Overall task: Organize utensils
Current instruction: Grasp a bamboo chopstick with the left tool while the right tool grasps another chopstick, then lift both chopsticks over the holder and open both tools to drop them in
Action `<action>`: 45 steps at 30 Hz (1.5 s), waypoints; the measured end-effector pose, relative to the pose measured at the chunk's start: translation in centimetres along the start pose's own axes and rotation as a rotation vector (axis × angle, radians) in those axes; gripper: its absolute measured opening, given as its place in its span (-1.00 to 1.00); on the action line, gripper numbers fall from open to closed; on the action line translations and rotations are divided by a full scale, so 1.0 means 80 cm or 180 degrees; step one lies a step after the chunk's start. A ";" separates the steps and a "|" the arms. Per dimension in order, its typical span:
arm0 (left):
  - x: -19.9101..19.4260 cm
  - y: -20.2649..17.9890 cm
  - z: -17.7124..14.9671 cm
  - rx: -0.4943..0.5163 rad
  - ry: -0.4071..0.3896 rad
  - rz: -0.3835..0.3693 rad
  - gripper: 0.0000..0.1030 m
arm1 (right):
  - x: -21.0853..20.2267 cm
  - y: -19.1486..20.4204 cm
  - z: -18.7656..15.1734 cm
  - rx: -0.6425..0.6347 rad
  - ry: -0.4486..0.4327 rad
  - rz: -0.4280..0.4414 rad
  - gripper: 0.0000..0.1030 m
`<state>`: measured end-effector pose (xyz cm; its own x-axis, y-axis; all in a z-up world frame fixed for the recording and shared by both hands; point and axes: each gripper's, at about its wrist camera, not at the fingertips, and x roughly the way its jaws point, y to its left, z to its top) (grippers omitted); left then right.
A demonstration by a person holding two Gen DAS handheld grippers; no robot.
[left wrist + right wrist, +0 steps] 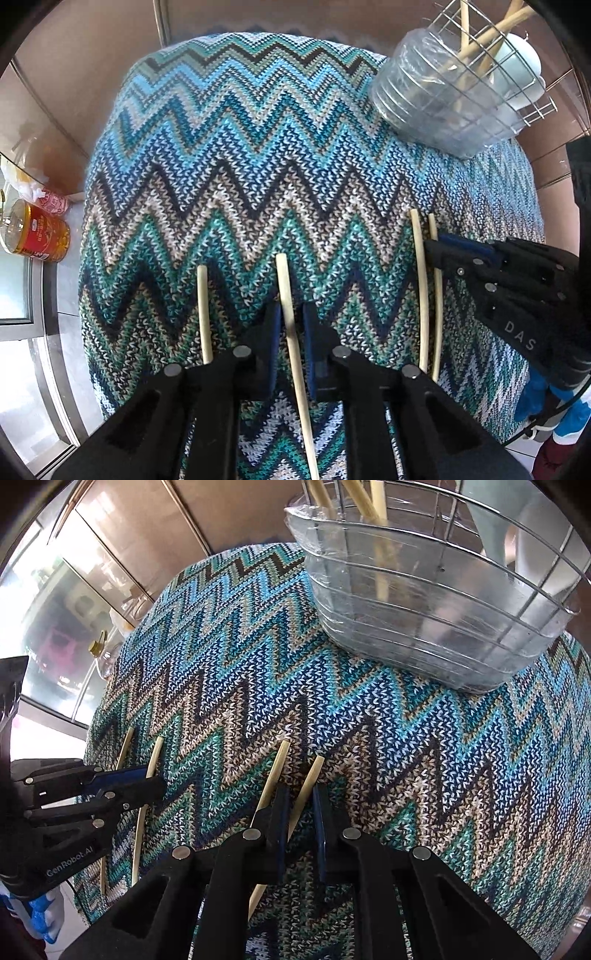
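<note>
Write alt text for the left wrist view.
The left hand-held gripper closes on a chopstick lying on a zigzag knit cloth. Right of it, the right hand-held gripper pinches another chopstick; a wire utensil basket stands beyond.

- Left wrist fisheye: mounted just behind the black left gripper, looking steeply down and close onto the blue-green zigzag knitted cloth; black-fingered right gripper entering at right edge.
- Right wrist fisheye: same steep, near look along the right gripper; left gripper at left edge.
- Shared by both: the cloth, four pale wooden chopsticks, and the clear ribbed plastic tub with wire basket, upper right in each, much nearer in the right view.
</note>
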<state>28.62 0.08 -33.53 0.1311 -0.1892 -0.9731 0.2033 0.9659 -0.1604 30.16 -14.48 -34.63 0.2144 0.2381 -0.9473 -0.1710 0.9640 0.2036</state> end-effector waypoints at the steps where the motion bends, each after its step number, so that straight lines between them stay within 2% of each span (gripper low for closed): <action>1: 0.000 0.000 0.001 -0.0004 0.0003 0.0014 -0.79 | -0.001 -0.004 0.000 0.0014 0.0000 0.0023 -0.81; 9: -0.010 -0.002 -0.011 -0.0092 -0.0126 0.0003 -0.91 | -0.021 -0.027 -0.019 0.0101 -0.0132 0.0181 -0.89; 15: -0.030 -0.012 -0.033 -0.0072 -0.0269 0.0031 -0.91 | -0.056 -0.032 -0.041 0.0111 -0.0347 0.0236 -0.90; 20: -0.057 -0.016 -0.051 -0.0079 -0.0448 -0.0012 -0.91 | -0.098 -0.039 -0.067 0.0123 -0.0584 0.0259 -0.90; 24: -0.088 -0.023 -0.066 -0.0045 -0.0638 -0.0063 -0.91 | -0.144 -0.041 -0.093 0.0092 -0.0893 0.0276 -0.90; 30: -0.140 -0.033 -0.088 0.0012 -0.0998 -0.0184 -0.91 | -0.198 -0.032 -0.124 0.0021 -0.1351 0.0317 -0.90; 36: -0.208 -0.049 -0.090 0.0081 -0.1462 -0.0331 -0.91 | -0.250 -0.034 -0.129 -0.0058 -0.1866 0.0418 -0.90; 41: -0.256 -0.065 -0.081 0.0141 -0.1882 -0.0482 -0.91 | -0.284 -0.041 -0.114 -0.0069 -0.2296 0.0454 -0.90; 45: -0.286 -0.082 -0.059 0.0198 -0.2180 -0.0621 -0.91 | -0.307 -0.045 -0.087 -0.0054 -0.2629 0.0415 -0.90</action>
<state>19.73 -1.12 -10.99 0.6625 -0.4457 -0.6021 0.3375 0.8951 -0.2913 18.79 -24.65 -13.81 0.8266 0.3642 -0.4292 -0.2563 0.9224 0.2890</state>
